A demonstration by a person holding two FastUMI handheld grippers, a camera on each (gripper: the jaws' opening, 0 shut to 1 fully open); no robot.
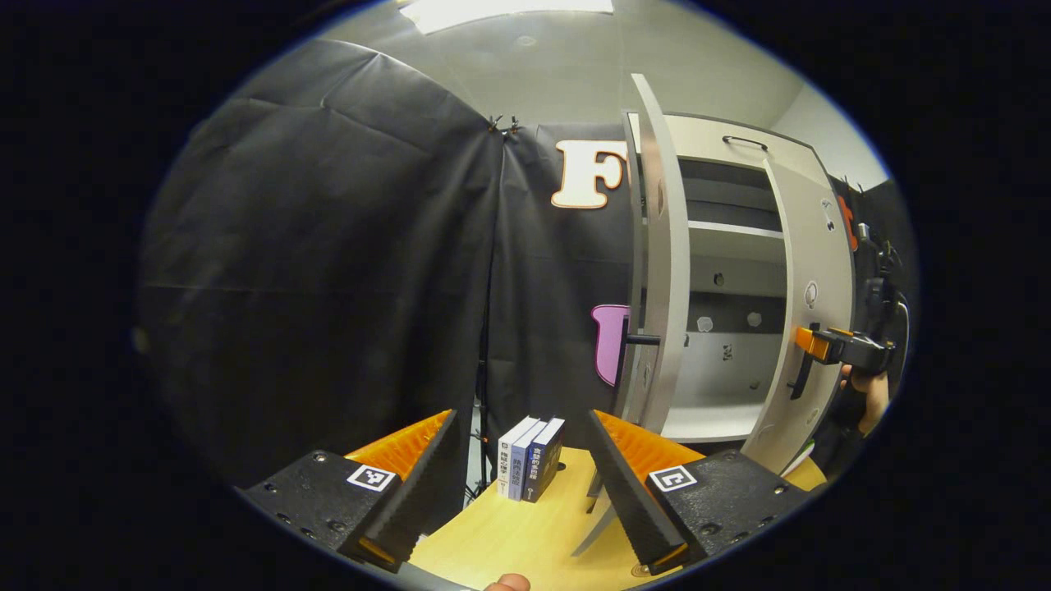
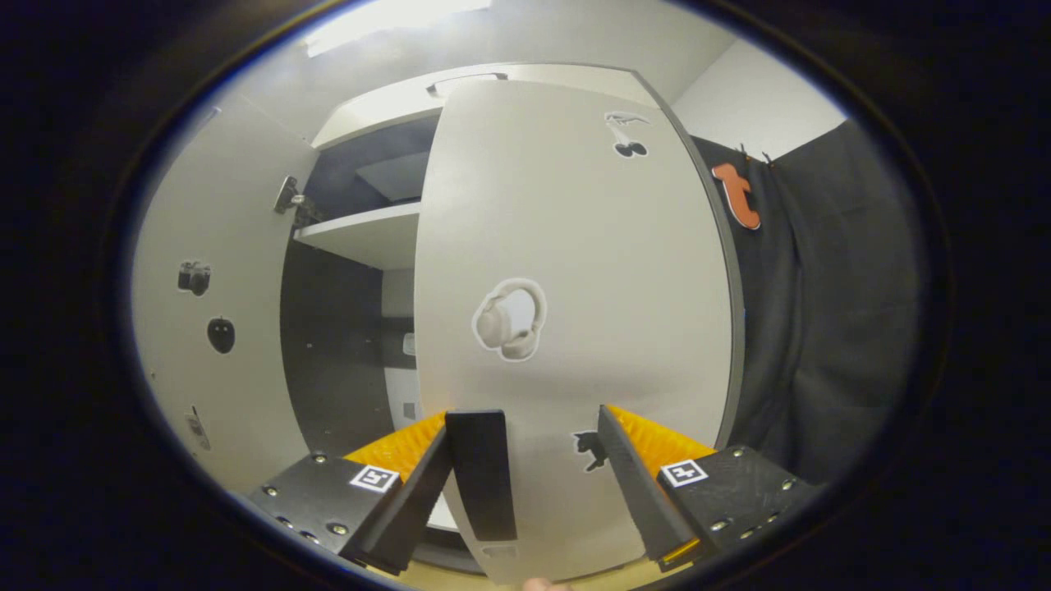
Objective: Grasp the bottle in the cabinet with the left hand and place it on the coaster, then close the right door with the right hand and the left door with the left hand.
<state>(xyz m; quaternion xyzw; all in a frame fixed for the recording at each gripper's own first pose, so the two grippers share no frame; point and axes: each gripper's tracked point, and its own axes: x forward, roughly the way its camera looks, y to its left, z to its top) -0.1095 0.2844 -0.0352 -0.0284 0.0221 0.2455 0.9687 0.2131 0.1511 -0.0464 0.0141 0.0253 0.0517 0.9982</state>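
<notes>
In the left gripper view my left gripper (image 1: 522, 419) is open above the wooden table (image 1: 509, 533), with nothing between its fingers. To its right stands the white cabinet (image 1: 722, 246). The left door (image 1: 661, 271) is swung wide, edge-on to me. The right door (image 1: 809, 304) is partly open, and a hand (image 1: 870, 398) holds my right gripper (image 1: 821, 345) against its outer face. In the right gripper view that door (image 2: 575, 271) is close ahead. My right gripper (image 2: 525, 419) is open, and the door's black handle (image 2: 482, 472) stands between the fingers, next to the left one.
Three upright books (image 1: 530, 455) stand on the table ahead of the left gripper. Black cloth (image 1: 328, 271) hangs to the left and behind. Inside the cabinet a white shelf (image 2: 361, 234) crosses a dark back panel. The left door's inner face (image 2: 205, 328) carries small stickers.
</notes>
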